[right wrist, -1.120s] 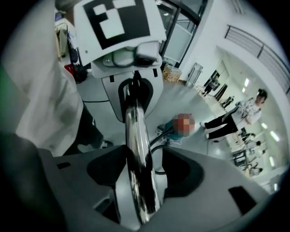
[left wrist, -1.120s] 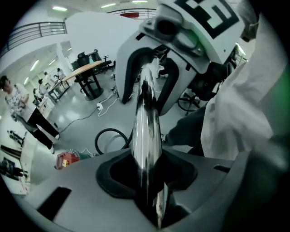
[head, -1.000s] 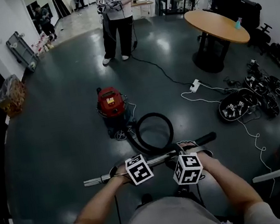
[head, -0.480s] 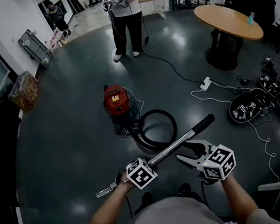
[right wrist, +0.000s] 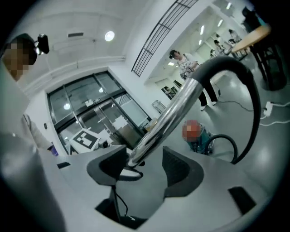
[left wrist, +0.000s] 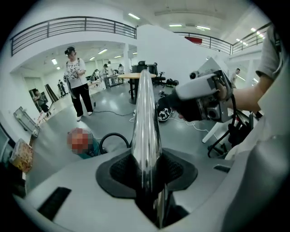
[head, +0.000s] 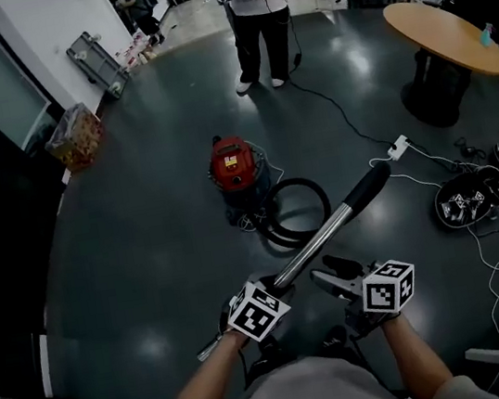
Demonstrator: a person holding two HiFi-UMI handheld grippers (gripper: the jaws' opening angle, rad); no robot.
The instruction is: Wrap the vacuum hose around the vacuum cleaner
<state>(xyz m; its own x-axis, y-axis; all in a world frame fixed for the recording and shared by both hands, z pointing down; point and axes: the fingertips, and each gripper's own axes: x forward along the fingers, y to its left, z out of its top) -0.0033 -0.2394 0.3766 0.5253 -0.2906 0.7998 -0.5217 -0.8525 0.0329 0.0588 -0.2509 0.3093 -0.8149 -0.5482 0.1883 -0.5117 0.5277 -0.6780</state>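
**Left tongs** [head: 271,290]: we hold them low in front of our body, marker cube up. The jaws are closed on a metal tube [head: 321,234], with the dark pads [left wrist: 118,171] pressed against both its sides.

**Left forearm** [head: 203,391]: bare, reaching forward and inward.

**Right tongs** [head: 333,276]: just beside the left pair, pointing forward and to our left. The jaws stand wide apart and grip nothing; the ribbed pads [right wrist: 180,171] are in plain sight.

**Right forearm** [head: 413,354]: bare, stretched forward, angled slightly inward.

The red canister vacuum cleaner [head: 233,164] stands on the dark floor [head: 128,260], black coiled hose [head: 298,181] just right of it, chrome metal wand [head: 317,241] nearer, standing person [head: 259,23] behind.
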